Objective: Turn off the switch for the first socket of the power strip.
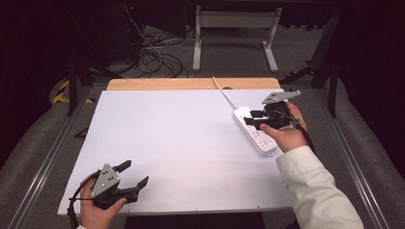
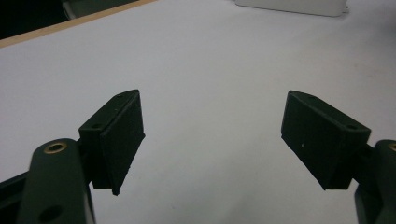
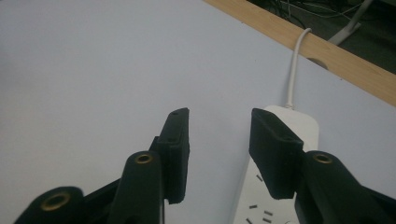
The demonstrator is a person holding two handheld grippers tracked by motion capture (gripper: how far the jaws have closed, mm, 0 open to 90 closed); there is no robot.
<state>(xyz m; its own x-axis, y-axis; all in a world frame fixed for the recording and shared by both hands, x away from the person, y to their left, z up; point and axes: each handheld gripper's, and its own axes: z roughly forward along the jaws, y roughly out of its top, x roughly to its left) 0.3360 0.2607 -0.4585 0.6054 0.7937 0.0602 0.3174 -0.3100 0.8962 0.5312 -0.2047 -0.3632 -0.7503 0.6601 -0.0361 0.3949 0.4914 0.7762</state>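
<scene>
White table (image 1: 181,143): power strip (image 1: 255,131) seemingly just under right hand-held gripper (image 1: 258,119).

Bright even light from overhead on my white board (image 1: 181,143); the room behind it is near black. My left claw (image 1: 133,175) throws only a faint soft shadow. High view is grainy and low in detail. In my claw views the black pads (image 2: 122,135) sit soft and underexposed up close, and the power strip (image 3: 280,163) is slightly blurred. No glare.
</scene>
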